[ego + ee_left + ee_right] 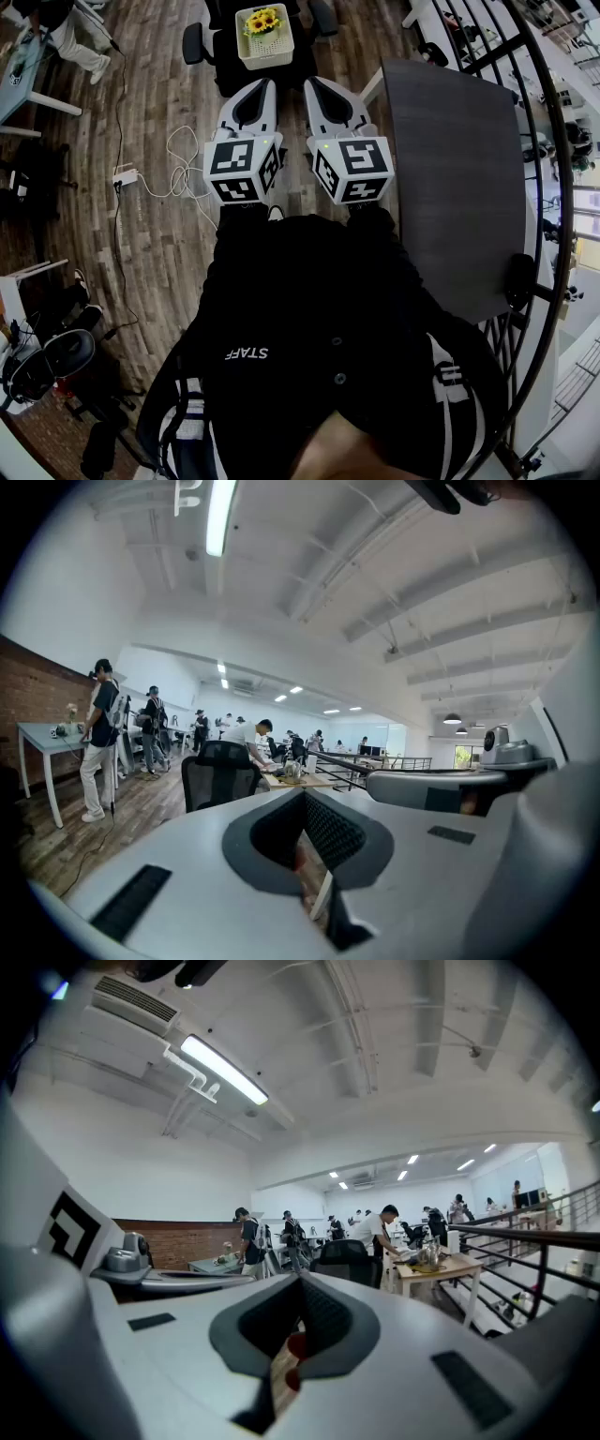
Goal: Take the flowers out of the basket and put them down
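The left tool [266,86] and right tool [313,84] sit side by side in the middle, both closed and empty. Yellow flowers [262,21] stand in the white basket [267,54], top middle.

— Where does the head view sit?
— Over the person [319,356], facing steeply down at the floor [159,234]. The chair [253,66] lies far off at 12 o'clock.
— And the gripper views?
— Each rides close behind its own jaws, facing almost level across the office. The left gripper [305,794] view catches the right gripper [380,785] at 3 o'clock. The right one catches its neighbour at 9. All three share that chair.
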